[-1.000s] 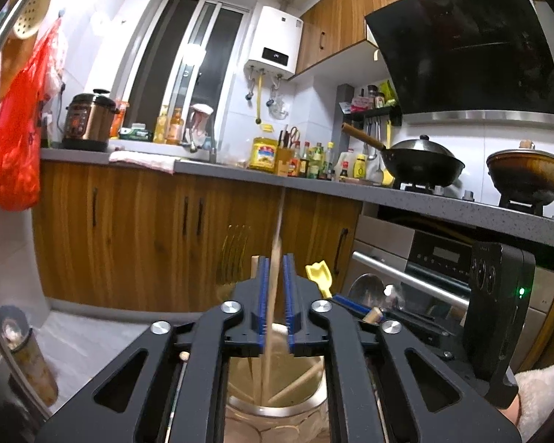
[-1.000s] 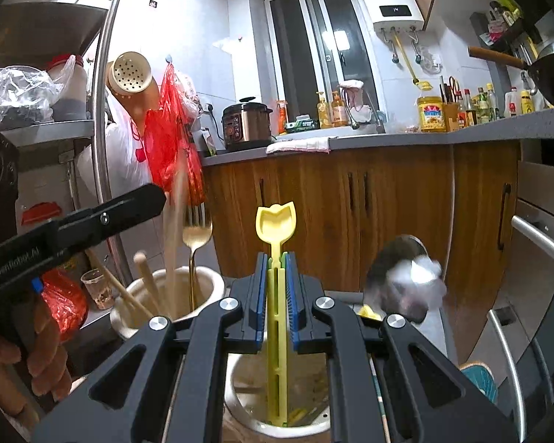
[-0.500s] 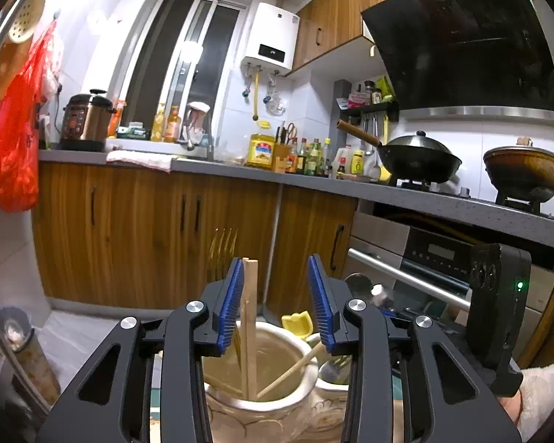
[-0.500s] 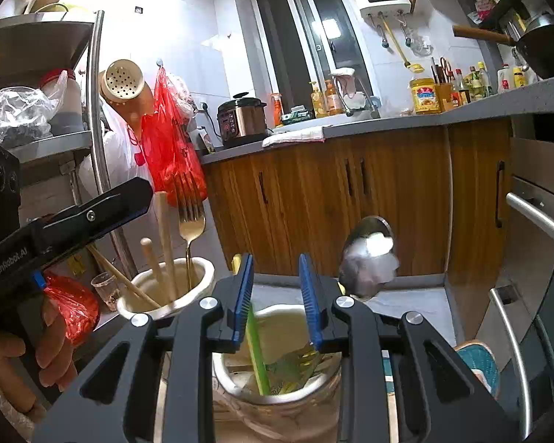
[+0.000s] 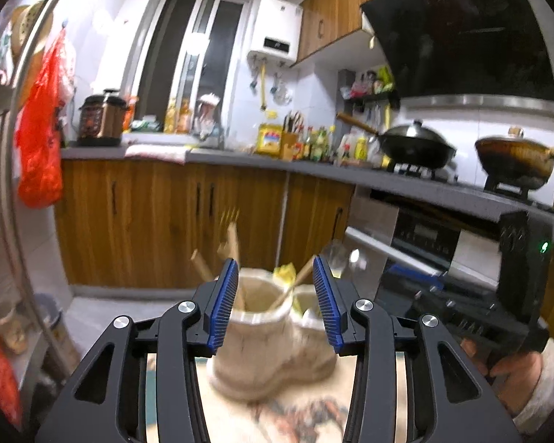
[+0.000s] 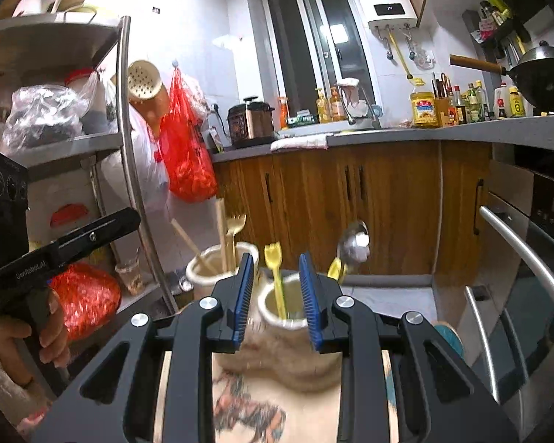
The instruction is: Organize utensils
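A cream ceramic double holder point(image 5: 262, 361) stands on a horse-patterned mat point(image 6: 247, 406). Its left pot point(image 6: 203, 269) holds wooden chopsticks point(image 6: 221, 229) and a gold fork point(image 6: 236, 223). The right pot point(image 6: 273, 317) holds a yellow utensil point(image 6: 275, 269) and a metal spoon point(image 6: 354, 243). My left gripper point(image 5: 275, 262) hovers short of the holder with its jaws opening and nothing between them. My right gripper point(image 6: 276, 258) is open and empty, a little back from the right pot. A hand point(image 6: 26, 336) holds the left gripper's body at the left edge of the right wrist view.
A metal shelf rack point(image 6: 129, 147) with bags and bowls stands close on the left, with a red plastic bag point(image 6: 188, 155) hanging beside it. An oven with a steel handle point(image 6: 517, 240) is on the right. Wooden cabinets point(image 6: 351, 184) under a grey counter lie ahead.
Both grippers went from shut to open, letting go of a chopstick and the yellow utensil, which now stand in the pots. Both pulled back and slightly up from the holder.
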